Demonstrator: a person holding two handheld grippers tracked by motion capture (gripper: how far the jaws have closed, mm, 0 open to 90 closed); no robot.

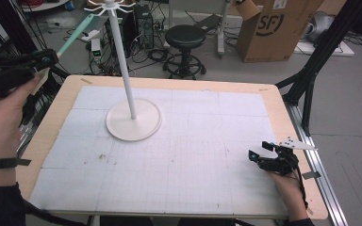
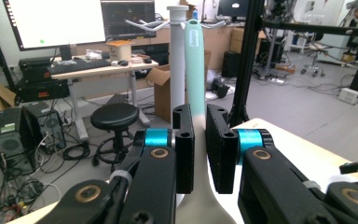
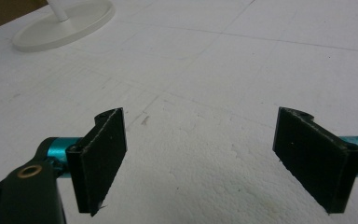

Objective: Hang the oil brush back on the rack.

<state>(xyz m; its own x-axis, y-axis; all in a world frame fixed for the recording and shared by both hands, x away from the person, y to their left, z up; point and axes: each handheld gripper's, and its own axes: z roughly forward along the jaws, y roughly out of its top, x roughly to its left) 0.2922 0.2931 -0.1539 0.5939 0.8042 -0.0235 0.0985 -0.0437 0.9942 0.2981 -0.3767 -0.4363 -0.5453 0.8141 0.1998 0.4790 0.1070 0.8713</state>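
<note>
A white stand (image 1: 128, 84) with a round base (image 1: 143, 128) and hooks at its top rises from the back left of the white mat (image 1: 193, 141). My left gripper (image 1: 49, 59) is raised off the table's left edge, shut on a long mint-green utensil (image 1: 78, 32) that points up and away toward the stand's top. In the left gripper view the jaws of my left gripper (image 2: 199, 112) clamp the utensil (image 2: 195, 65) just right of the stand's pole (image 2: 177, 60). My right gripper (image 1: 260, 149) rests low at the front right, open and holding nothing. My right gripper (image 3: 200, 135) faces the stand's base (image 3: 65, 23).
The wooden table (image 1: 283, 117) carries the mat. Behind it stand a black stool (image 1: 185, 40), a cardboard box (image 1: 273, 28) and tangled cables on the floor. A black tripod leg (image 1: 318, 56) slants down off the table's right side.
</note>
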